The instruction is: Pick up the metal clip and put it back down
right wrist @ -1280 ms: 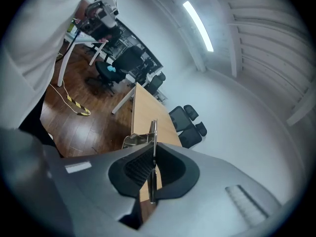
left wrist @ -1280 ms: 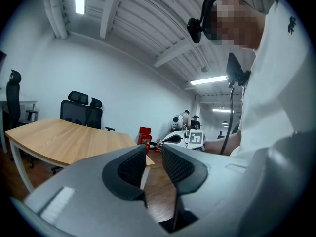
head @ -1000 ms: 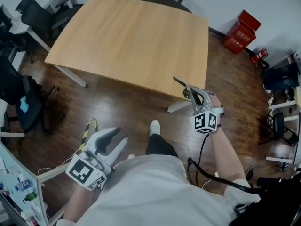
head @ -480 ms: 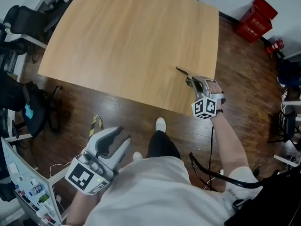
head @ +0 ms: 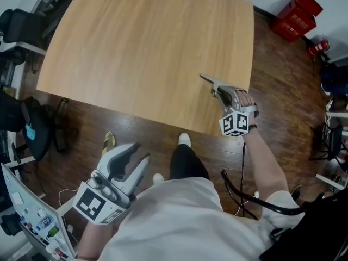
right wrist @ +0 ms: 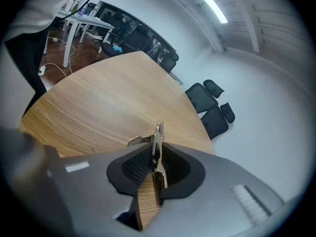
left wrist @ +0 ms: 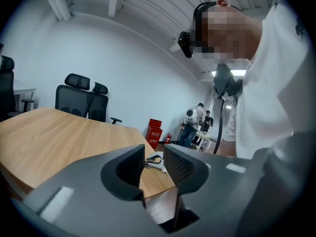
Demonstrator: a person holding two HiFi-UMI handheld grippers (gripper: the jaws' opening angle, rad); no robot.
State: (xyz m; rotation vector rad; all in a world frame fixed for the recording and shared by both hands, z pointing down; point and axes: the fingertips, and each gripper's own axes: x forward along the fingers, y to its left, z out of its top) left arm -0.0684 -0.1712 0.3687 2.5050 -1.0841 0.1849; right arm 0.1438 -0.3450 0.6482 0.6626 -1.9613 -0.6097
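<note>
A slim metal clip pokes out ahead of my right gripper, low over the near right part of the wooden table. In the right gripper view the clip stands on edge between the jaws of the right gripper. Those jaws are opening, with the pads still close against the clip. My left gripper hangs off the table at lower left, over the floor. In its own view the left gripper is open with nothing between its fingers.
Red boxes stand on the floor beyond the table's right corner. Black office chairs line the far side. A black chair is at left. The person's shoe and a yellow-black object are on the wooden floor.
My right gripper has carried the clip from the table's near edge further in over the tabletop. The left gripper has hardly moved.
</note>
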